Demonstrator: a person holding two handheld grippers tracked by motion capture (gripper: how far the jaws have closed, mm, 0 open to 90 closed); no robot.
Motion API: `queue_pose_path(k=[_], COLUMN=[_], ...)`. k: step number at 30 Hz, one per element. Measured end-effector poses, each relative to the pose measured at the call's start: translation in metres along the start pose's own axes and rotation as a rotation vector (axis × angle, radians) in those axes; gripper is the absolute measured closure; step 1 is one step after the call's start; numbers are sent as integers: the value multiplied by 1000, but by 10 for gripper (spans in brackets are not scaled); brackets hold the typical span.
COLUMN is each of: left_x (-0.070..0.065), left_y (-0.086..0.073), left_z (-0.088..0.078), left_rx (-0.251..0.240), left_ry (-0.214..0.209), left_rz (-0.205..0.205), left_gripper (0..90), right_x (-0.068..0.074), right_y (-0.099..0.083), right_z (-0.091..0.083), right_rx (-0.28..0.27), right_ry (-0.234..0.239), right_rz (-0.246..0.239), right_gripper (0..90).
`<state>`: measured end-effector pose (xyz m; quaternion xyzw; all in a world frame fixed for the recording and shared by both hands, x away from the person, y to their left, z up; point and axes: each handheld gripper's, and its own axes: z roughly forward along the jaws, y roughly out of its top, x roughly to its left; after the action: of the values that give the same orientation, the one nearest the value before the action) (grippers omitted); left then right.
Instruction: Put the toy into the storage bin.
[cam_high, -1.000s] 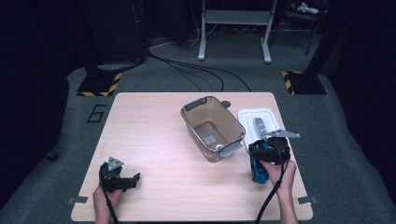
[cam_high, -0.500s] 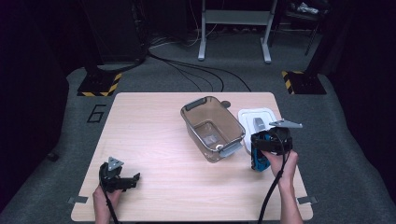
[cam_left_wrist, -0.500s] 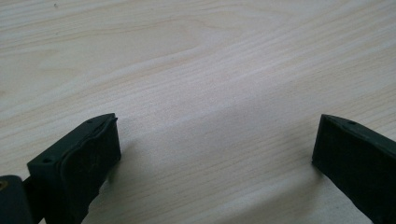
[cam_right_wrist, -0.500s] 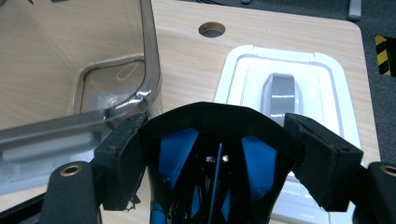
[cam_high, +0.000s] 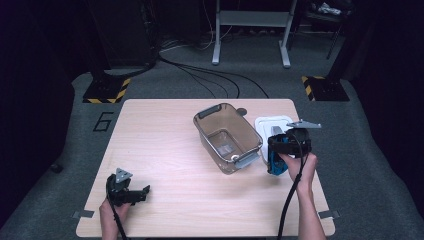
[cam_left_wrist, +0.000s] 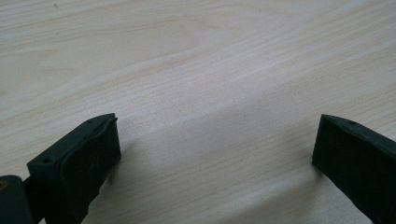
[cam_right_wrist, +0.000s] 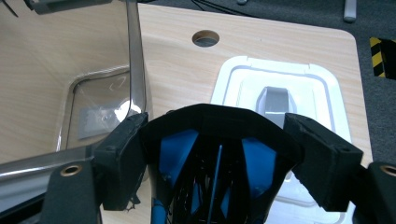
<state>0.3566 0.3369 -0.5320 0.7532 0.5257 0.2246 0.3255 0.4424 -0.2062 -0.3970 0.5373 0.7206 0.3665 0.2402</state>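
Blue-and-black object (cam_right_wrist: 212, 158), folded or bundled, black outer band arching over blue panels; exact kind hard to tell. Clamped between the right gripper (cam_right_wrist: 219, 154) jaws, one jaw on each side of it. In the high view it (cam_high: 274, 159) hangs upright under that gripper (cam_high: 280, 150), just right of the clear plastic container (cam_high: 227, 137), at the near edge of the white lid (cam_high: 272, 122), which lies flat beside the container.

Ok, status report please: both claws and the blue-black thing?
Right claw shut on blue-black object, beside clear tub. Left claw open, empty.
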Motion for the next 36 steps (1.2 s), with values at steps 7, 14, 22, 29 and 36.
queue_pose_path(k=[7, 14, 22, 29, 36], left_x=[0, 0, 0, 0, 0], left_y=[0, 0, 0, 0, 0], left_z=[0, 0, 0, 0, 0], left_rx=[-4, -4, -1, 0, 1], left_ry=[3, 3, -1, 0, 0], left_rz=[-2, -1, -2, 0, 1], left_gripper=[10, 10, 10, 10, 10], right_x=[1, -1, -1, 1, 0], right_y=[10, 19, 34, 54, 68], right_z=[2, 6, 12, 18, 20], right_rx=[-9, -13, -21, -45, -68], right_ry=[-8, -19, -35, -60, -77], right_rz=[-7, -9, -35, -53, -75], right_gripper=[241, 241, 241, 241, 241])
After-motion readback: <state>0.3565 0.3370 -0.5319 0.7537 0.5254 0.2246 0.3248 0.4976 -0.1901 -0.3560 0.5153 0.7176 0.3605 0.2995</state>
